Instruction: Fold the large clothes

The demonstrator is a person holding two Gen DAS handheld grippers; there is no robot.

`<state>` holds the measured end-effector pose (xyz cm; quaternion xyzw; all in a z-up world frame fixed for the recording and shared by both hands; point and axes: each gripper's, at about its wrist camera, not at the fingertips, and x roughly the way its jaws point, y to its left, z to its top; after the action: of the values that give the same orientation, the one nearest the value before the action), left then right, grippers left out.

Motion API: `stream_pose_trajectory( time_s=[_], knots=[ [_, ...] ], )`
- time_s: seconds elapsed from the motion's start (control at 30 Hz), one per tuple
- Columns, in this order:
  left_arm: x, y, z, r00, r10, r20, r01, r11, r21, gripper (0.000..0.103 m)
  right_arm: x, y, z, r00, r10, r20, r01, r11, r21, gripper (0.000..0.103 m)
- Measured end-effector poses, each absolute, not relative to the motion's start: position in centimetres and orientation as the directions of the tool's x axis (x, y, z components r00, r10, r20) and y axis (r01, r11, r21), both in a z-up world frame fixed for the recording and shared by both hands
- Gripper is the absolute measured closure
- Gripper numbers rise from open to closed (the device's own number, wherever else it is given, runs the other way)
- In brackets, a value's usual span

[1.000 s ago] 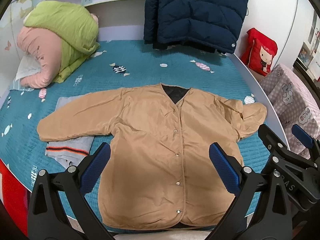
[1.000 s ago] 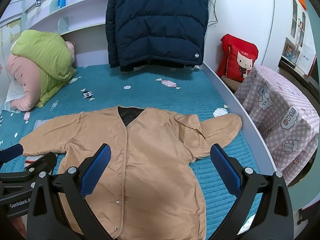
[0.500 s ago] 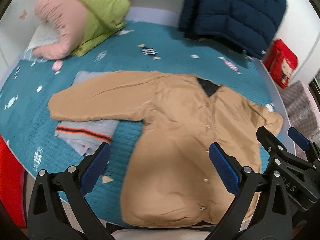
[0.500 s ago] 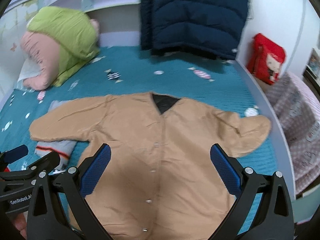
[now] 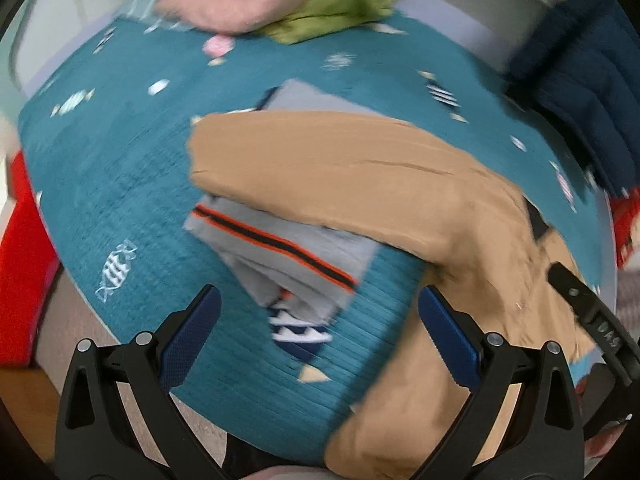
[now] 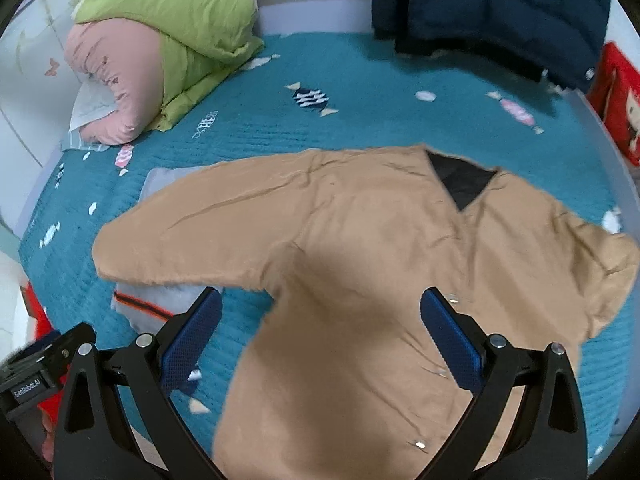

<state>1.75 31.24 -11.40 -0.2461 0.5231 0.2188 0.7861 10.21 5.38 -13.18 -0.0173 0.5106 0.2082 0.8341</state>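
Both grippers leftward; one jacket (image 6: 360, 264)

Each hand-held gripper (image 5: 318, 330) has black arms, silver screws, blue textured pads (image 6: 448, 340).

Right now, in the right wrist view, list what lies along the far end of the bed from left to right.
Pink and green bedding → navy puffer jacket → red cushion.
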Motion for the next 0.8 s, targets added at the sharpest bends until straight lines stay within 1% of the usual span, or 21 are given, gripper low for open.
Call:
stream_pose_trajectory(
  time_s=[0.03,0.1,0.13,0.17,0.2,0.23,0.27,0.3,0.37,0.43,0.47,0.57,0.63,0.67,0.7,0.73,0.8],
  knots=[
    [1.8,32.2,-11.9,0.344,0.094,-0.934,-0.623,0.768,-0.152,0.005,10.8,5.6,-13.6,0.375,0.342,-0.862,-0.359,0.910,0.205,0.017],
    [2.0,34.3,-13.0,0.310,0.102,-0.945,-0.665,0.734,-0.139,0.005,12.6,6.1,-15.0,0.312,0.383,-0.870,-0.339,0.900,0.274,0.039],
    [2.0,35.5,-13.7,0.290,0.105,-0.951,-0.689,0.713,-0.131,0.005,13.3,6.4,-15.5,0.287,0.405,-0.868,-0.331,0.892,0.307,0.045],
    [1.9,36.5,-14.3,0.278,0.105,-0.955,-0.707,0.695,-0.129,0.005,14.3,6.7,-16.3,0.254,0.415,-0.874,-0.318,0.889,0.330,0.056],
    [1.7,37.3,-14.8,0.267,0.100,-0.959,-0.724,0.677,-0.131,0.005,14.8,6.9,-16.7,0.238,0.423,-0.874,-0.316,0.885,0.343,0.064],
    [1.6,38.5,-15.5,0.260,0.084,-0.962,-0.743,0.653,-0.144,0.005,15.4,7.2,-17.2,0.219,0.437,-0.872,-0.313,0.878,0.361,0.068],
    [1.5,39.3,-16.1,0.260,0.065,-0.964,-0.756,0.634,-0.161,0.005,16.2,7.4,-17.9,0.197,0.446,-0.873,-0.301,0.875,0.379,0.077],
    [1.3,40.1,-16.6,0.262,0.045,-0.964,-0.767,0.616,-0.180,0.005,17.0,7.6,-18.6,0.175,0.458,-0.871,-0.286,0.871,0.400,0.084],
    [1.1,41.9,-17.8,0.288,0.016,-0.957,-0.786,0.575,-0.227,0.005,18.3,7.9,-19.8,0.144,0.483,-0.864,-0.258,0.861,0.438,0.088],
    [1.1,43.1,-18.8,0.289,-0.012,-0.957,-0.796,0.553,-0.247,0.005,19.1,8.2,-20.9,0.116,0.489,-0.865,-0.242,0.858,0.453,0.089],
    [1.1,43.7,-19.3,0.300,-0.033,-0.953,-0.797,0.541,-0.269,0.005,19.6,8.6,-21.6,0.104,0.492,-0.864,-0.233,0.857,0.460,0.092],
    [1.1,45.5,-21.0,0.321,-0.088,-0.943,-0.816,0.480,-0.323,0.005,20.9,10.0,-24.0,0.073,0.466,-0.882,-0.239,0.866,0.439,0.093],
    [1.1,46.8,-22.3,0.354,-0.114,-0.928,-0.822,0.436,-0.367,0.005,21.8,10.7,-26.4,0.039,0.414,-0.910,-0.219,0.892,0.396,0.093],
    [1.2,47.3,-22.8,0.370,-0.121,-0.921,-0.822,0.420,-0.385,0.005,22.2,11.1,-28.3,0.002,0.411,-0.912,-0.197,0.894,0.402,0.094],
    [1.4,47.7,-23.3,0.378,-0.127,-0.917,-0.823,0.408,-0.396,0.005,22.4,11.1,-29.1,0.001,0.430,-0.903,-0.181,0.888,0.422,0.096],
    [1.7,48.3,-24.0,0.384,-0.129,-0.914,-0.825,0.397,-0.402,0.005,22.4,10.8,-29.3,0.017,0.460,-0.888,-0.167,0.877,0.451,0.096],
    [2.1,49.2,-25.1,0.392,-0.127,-0.911,-0.829,0.381,-0.410,0.006,22.2,10.5,-28.8,0.031,0.472,-0.881,-0.174,0.871,0.460,0.096]
  ],
)
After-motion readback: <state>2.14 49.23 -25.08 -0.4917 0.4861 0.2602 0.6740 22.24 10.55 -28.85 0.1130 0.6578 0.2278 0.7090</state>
